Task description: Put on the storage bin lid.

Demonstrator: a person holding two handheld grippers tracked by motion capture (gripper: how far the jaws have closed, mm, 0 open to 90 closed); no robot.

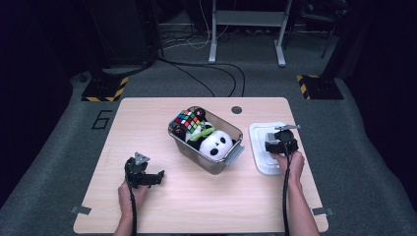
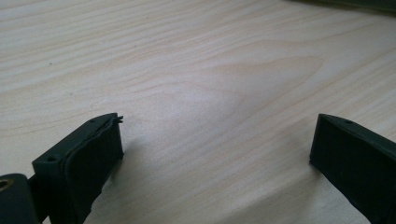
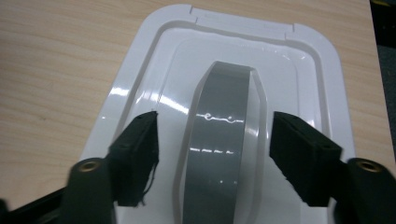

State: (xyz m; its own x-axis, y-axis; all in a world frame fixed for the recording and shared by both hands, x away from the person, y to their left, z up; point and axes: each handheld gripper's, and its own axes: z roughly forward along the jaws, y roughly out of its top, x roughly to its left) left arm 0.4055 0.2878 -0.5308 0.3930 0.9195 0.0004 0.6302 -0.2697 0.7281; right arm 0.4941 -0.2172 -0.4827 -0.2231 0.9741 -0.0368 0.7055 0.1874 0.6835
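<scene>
Two claws are at work on the bench [image 1: 147, 206], and the coming move turns on the right claw [image 3: 212, 156], which hangs directly over the white lid [image 3: 140, 93] lying flat near the bench's right edge. Its jaws stand part open, one on each side of the lid's raised grey handle [image 3: 224, 140], with a gap left on both sides, so nothing is gripped yet. The handle's long axis runs straight away from the claw, in line with the jaws, so closing them across its narrow width looks like the natural grip. The right hand [image 1: 290, 164] is plainly the nearer one. The left claw [image 1: 145, 173] rests well apart at the bench's left side, jaws wide open over bare wood and holding nothing. Between the two sits the clear bin [image 1: 183, 147], just beside the lid and set at an angle, holding a panda plush [image 1: 216, 145] and a colour cube [image 1: 186, 120]. Nothing lies between lid and bin, though the bin's grey latch [image 1: 235, 153] juts toward the lid.
</scene>
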